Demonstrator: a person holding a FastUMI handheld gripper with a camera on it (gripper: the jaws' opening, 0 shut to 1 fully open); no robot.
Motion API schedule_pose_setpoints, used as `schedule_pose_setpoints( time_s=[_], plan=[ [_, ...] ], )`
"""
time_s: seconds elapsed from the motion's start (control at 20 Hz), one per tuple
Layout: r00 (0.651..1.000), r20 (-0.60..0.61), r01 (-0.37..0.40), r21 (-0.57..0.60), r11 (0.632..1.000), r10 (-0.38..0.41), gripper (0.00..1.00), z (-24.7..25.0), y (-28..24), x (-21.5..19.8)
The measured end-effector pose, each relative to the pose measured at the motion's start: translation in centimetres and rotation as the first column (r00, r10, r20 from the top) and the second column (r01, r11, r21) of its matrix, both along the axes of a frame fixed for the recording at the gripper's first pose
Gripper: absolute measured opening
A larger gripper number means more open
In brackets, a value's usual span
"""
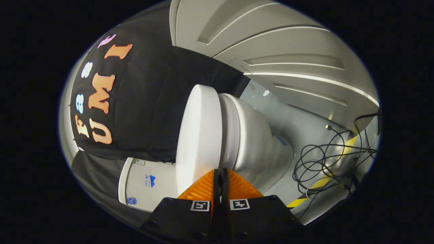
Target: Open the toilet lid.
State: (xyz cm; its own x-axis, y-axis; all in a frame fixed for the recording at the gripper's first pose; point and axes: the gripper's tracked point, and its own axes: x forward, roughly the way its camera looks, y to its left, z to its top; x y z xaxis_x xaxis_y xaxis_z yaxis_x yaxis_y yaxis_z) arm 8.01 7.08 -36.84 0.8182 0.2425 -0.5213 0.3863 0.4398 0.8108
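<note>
The view is rolled onto its side. A white toilet stands just ahead of the fingers, its lid [198,135] lying flat against the seat and bowl [251,135]. The white tank [149,183] is behind the lid, by the black cloth wall. My gripper [221,171] is shut, its fingers pressed together with nothing between them. The tips sit at the front rim of the toilet, right where the lid meets the seat. I cannot tell whether they touch the rim.
A tangle of black cables [322,162] lies on the grey floor [298,118] beside the toilet base, over a yellow-and-black tape stripe [339,169]. A white panelled wall [288,44] stands beyond the floor.
</note>
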Motion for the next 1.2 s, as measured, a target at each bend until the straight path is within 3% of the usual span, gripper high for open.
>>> schedule_pose_setpoints(
  time_s=[0.3,0.6,0.8,1.1,1.2],
  plan=[
    [0.998,0.064,-0.018,-0.16,0.987,0.028,0.08,3.4,0.1,1.2],
    [0.995,0.079,-0.031,-0.338,0.941,0.061,0.08,7.0,1.2,2.2],
    [0.99,0.109,-0.028,-0.452,0.892,0.087,0.08,10.0,2.4,2.8],
    [0.981,0.13,-0.031,-0.624,0.781,0.142,0.08,14.4,4.7,3.4],
    [0.981,0.108,-0.045,-0.687,0.726,0.163,0.08,14.8,5.2,3.4]
  ],
)
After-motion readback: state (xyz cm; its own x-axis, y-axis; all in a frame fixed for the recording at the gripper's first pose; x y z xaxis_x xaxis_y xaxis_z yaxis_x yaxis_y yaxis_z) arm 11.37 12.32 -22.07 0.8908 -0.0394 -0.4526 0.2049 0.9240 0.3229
